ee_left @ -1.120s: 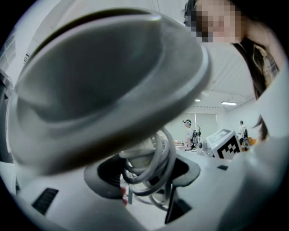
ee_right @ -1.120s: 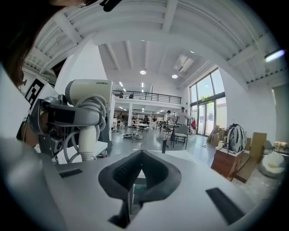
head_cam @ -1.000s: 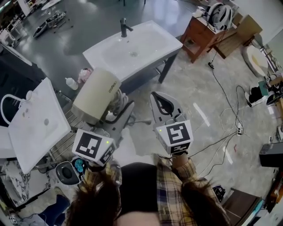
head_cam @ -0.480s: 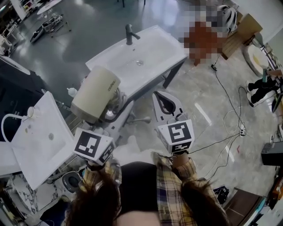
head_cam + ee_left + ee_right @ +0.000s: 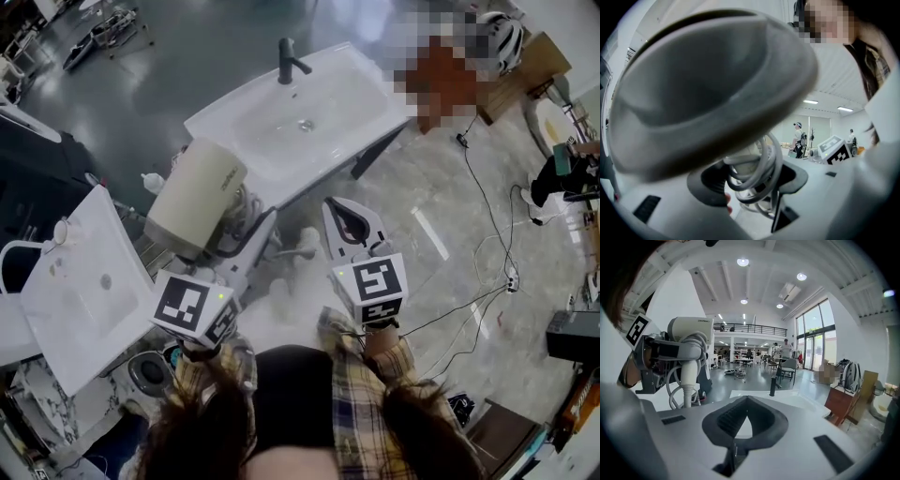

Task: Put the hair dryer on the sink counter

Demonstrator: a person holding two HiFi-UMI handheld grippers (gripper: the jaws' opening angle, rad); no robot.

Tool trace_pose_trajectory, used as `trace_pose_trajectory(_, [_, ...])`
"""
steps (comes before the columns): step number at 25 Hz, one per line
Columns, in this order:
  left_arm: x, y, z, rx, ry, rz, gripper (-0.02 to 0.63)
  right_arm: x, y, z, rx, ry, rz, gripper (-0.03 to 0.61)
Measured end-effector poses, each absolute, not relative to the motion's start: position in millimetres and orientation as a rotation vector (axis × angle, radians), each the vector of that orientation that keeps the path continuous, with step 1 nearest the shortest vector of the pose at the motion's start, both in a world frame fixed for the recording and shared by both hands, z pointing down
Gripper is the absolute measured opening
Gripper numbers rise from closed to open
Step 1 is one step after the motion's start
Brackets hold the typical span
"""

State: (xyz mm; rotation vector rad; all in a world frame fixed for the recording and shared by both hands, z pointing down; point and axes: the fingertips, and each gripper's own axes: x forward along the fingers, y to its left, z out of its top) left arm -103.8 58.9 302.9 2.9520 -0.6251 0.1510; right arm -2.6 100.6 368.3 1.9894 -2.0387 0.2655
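The hair dryer (image 5: 192,197) is cream with a coiled white cord and hangs in the air just short of the sink counter's near left corner. My left gripper (image 5: 251,236) is shut on it at the handle and cord. In the left gripper view its grey end (image 5: 712,84) fills the frame above the cord loops (image 5: 757,168). The white sink counter (image 5: 361,98) with its black faucet (image 5: 291,60) stands ahead. My right gripper (image 5: 349,214) is shut and holds nothing, to the right of the dryer. From the right gripper view the dryer (image 5: 689,333) is at left and the counter (image 5: 797,401) ahead.
A second white basin (image 5: 80,281) leans at the left over a wire rack. Small bottles (image 5: 150,180) stand on the floor near it. A wooden cabinet sits behind the sink at right, with a helmet (image 5: 503,39) on top. Cables (image 5: 487,234) trail across the floor at right.
The sink counter has slid rightward and slightly nearer in the head view as the person moves. Both grippers keep their pose, and the left one still holds the hair dryer.
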Motion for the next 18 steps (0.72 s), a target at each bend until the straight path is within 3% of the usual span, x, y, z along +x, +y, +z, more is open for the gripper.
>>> trace_pose_trajectory(18, [-22.1, -73.3, 289.6, 2.846, -1.033, 0.035, 0.272, 78.1, -65.2, 357.4, 1.625, -2.311, 0.165, 0.015])
